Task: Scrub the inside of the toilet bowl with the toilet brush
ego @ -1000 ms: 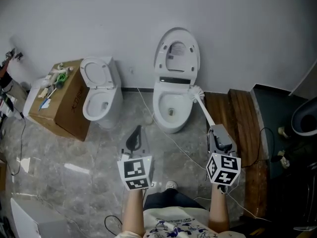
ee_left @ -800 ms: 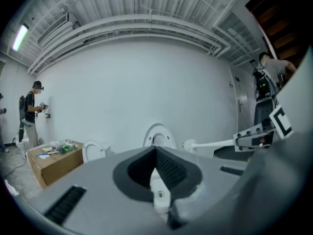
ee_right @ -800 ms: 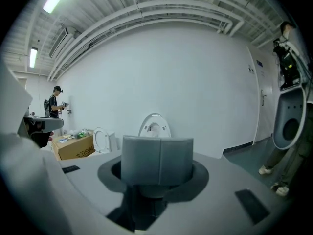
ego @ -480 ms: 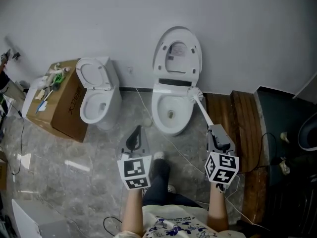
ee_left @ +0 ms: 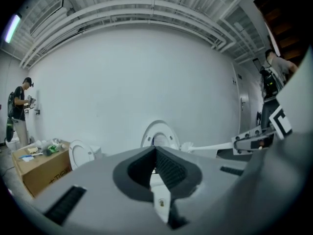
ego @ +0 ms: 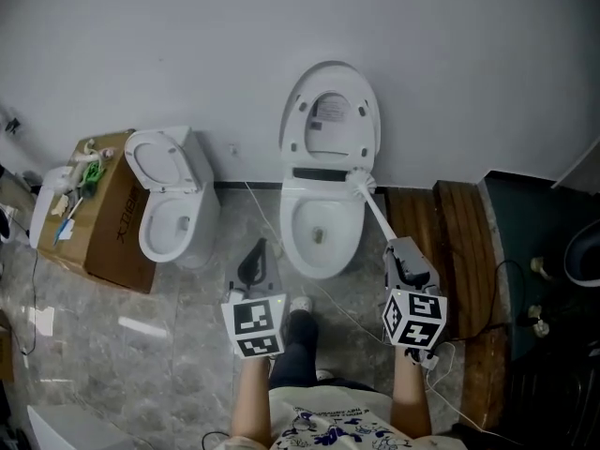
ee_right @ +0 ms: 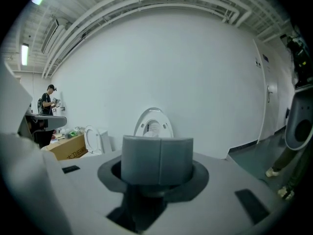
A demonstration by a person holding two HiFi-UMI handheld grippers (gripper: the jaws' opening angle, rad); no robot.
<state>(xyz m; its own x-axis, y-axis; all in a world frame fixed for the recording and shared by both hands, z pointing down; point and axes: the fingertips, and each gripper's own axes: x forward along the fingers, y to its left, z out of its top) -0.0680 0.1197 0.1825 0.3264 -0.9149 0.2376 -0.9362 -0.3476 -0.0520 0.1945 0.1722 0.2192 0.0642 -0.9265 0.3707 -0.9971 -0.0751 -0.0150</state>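
Gripping the toilet brush (ego: 380,216) by the near end of its handle, the right claw (ego: 398,249) has its jaws clamped on it. The brush's long axis runs straight away from this claw, forward and slightly to its left. The white bristle head (ego: 360,184) sits at the far end, over the back right rim of the toilet bowl (ego: 292,242), just under the raised lid (ego: 330,82).

The bowl's hollow lies ahead and to the left of the right claw, lower than the bristle head. Judging from this, the head needs to swing left and dip down to reach the inside. The right claw is the nearer one and the only one holding anything.

The left claw (ego: 260,247), off to the right claw's left, has its jaws together with nothing between them.

A label inside the lid and the print on a cardboard box (ego: 112,237) far to the left are too small to read.
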